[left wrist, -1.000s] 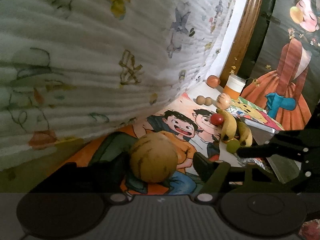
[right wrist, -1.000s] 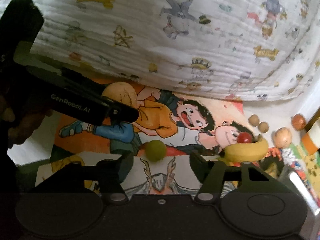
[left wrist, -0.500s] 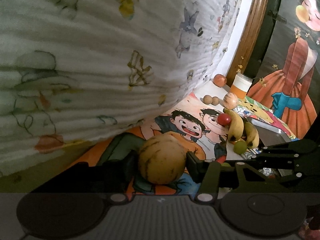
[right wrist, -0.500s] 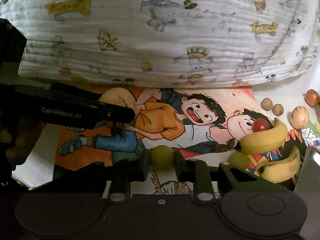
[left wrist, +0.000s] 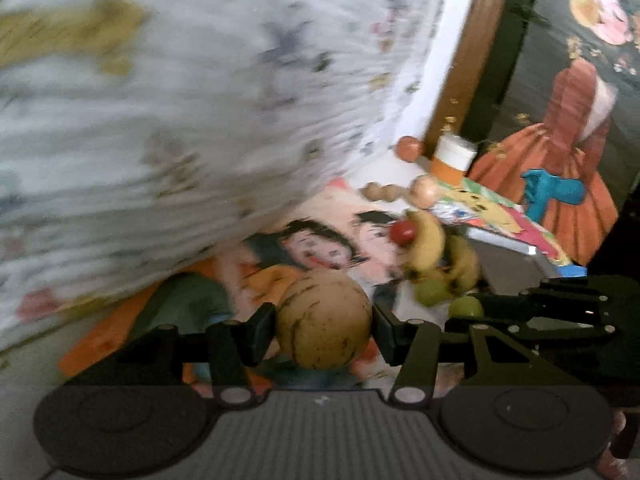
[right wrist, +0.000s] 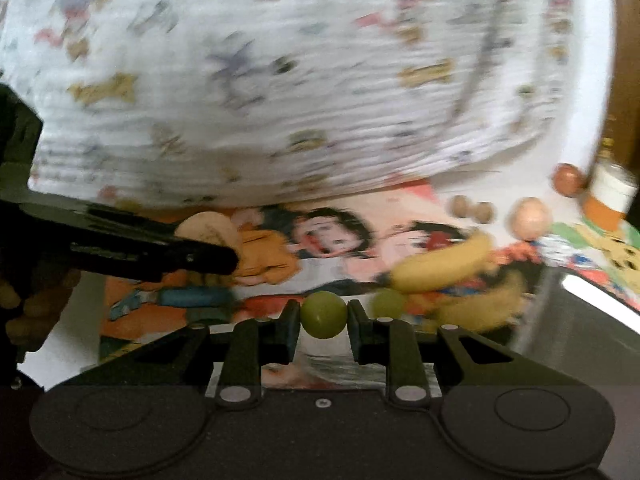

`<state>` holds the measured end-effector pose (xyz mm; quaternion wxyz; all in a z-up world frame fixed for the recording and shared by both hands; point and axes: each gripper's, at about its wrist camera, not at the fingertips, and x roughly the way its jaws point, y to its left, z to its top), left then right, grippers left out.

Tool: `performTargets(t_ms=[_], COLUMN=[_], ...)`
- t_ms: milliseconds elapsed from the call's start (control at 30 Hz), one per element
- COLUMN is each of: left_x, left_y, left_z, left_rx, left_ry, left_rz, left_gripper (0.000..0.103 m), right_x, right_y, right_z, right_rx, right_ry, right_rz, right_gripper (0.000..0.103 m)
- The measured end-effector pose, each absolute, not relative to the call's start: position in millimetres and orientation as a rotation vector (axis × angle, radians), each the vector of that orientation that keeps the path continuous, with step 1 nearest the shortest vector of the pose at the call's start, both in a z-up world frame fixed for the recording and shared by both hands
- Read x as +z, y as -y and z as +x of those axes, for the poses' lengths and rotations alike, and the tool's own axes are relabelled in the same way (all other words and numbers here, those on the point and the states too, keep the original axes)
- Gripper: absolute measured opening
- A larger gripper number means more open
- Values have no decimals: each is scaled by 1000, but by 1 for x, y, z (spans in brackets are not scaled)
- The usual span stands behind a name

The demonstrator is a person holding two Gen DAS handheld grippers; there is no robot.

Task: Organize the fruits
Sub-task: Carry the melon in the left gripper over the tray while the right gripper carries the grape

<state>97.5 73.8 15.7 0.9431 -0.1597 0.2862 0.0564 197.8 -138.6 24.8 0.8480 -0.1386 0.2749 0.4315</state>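
Gripping now where a second ago both jaws stood wider, the left gripper [left wrist: 324, 330] clamps the round tan fruit [left wrist: 323, 320] and the right gripper [right wrist: 323, 322] the green grape [right wrist: 323, 314], near the bananas [right wrist: 440, 266]; both fruits look ready to carry off the cartoon mat [right wrist: 340, 236].

no readable text, tongs' side lettering [right wrist: 120, 250] blurred, quilt prints smeared

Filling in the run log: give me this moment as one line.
left gripper: shut on tan round fruit | right gripper: shut on green grape | bananas: on mat
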Motion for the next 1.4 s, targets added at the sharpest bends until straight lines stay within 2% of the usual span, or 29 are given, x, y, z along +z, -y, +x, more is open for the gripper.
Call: performTargets(t_ms=[367, 533, 933, 1400], left_x=[69, 78, 34, -1], left_y=[-11, 16, 72, 96], left_z=[167, 217, 304, 327], left_rx=[-99, -180, -298, -345], left_ry=[-484, -505, -656, -718], left_rz=[-284, -270, -194, -135], left_gripper=[57, 57, 57, 57], right_x=[64, 65, 14, -9], right_y=[227, 258, 288, 304], right_z=[255, 290, 357, 373], right_rx=[654, 560, 510, 481], right_ry=[-514, -522, -645, -701], right_rz=[-231, -238, -251, -239], right_gripper=[27, 27, 27, 27])
